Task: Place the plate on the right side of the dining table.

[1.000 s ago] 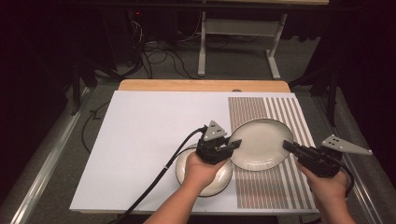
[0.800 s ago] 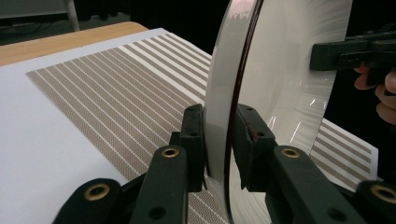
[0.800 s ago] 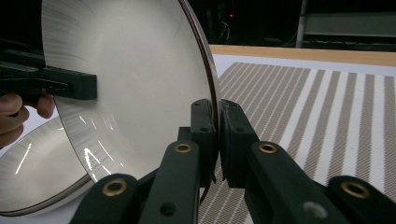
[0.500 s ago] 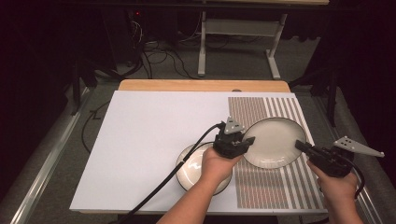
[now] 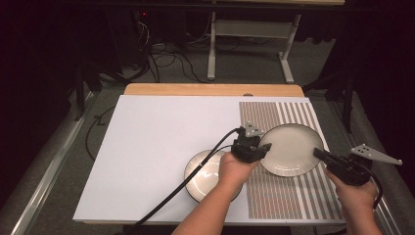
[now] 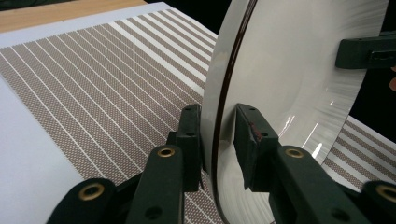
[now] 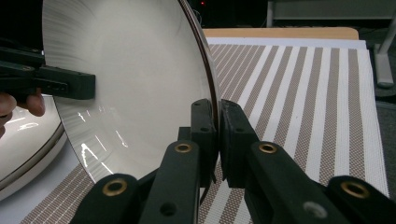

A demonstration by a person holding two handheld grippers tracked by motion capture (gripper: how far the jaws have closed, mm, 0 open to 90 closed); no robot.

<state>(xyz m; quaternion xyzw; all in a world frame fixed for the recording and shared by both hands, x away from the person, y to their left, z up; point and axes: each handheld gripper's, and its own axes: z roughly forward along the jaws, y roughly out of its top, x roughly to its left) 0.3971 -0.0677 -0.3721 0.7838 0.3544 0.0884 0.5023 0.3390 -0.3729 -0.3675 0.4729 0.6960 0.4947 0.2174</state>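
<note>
From above, both tools grip one plate beside another plate; left tool brackets its rim loosely, right tool pinches it.

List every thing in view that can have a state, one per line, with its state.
Large plate: gripped at opposite rims by both grippers, over the striped mat.
Small plate: flat on the white board, partly under the left forearm.
Left gripper: jaws astride the large plate's rim.
Right gripper: shut on the large plate's rim.
</note>
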